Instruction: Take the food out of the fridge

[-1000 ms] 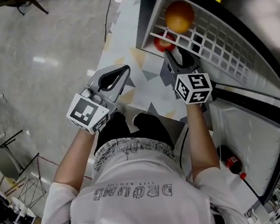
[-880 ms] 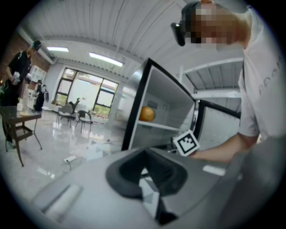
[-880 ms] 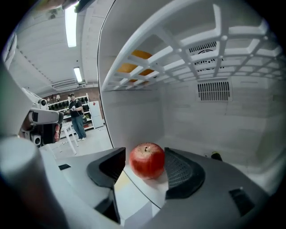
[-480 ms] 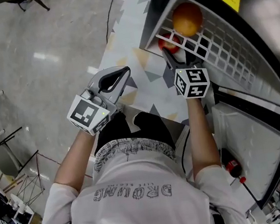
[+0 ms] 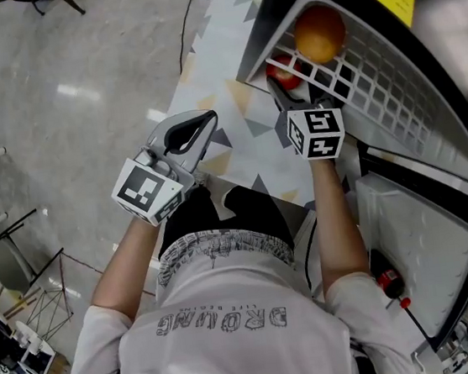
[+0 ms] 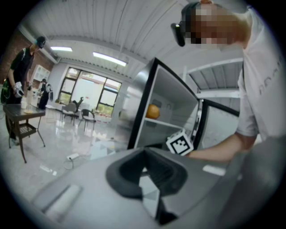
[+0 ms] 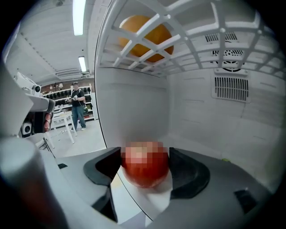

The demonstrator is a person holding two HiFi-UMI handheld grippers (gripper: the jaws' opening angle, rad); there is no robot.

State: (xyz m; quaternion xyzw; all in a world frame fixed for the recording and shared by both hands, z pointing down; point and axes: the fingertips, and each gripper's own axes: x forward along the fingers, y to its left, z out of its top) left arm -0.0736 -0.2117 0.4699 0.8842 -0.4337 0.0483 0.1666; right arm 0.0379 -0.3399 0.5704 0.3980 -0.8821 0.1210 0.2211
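1. reaching into the fridge (image 7: 214, 129), the right gripper (image 5: 298, 89) has just been opening its jaws; they stand wide on either side of the apple (image 7: 145, 164), not clamped.
2. apple sits under the shelf (image 5: 357, 82), near the fridge's front edge; orange (image 7: 144, 35) lies on the shelf above.
3. left gripper (image 6: 145, 159) hangs outside, jaws closed, empty.
4. both foods in view are inside; taking them out is left.

Glossy grey floor (image 5: 63, 101) with a triangle-patterned mat (image 5: 222, 56); large windows (image 6: 89, 91), ribbed white ceiling (image 6: 134, 27) with strip lights (image 6: 109, 58), a dark side table (image 6: 20, 114) and chairs (image 6: 79, 115)
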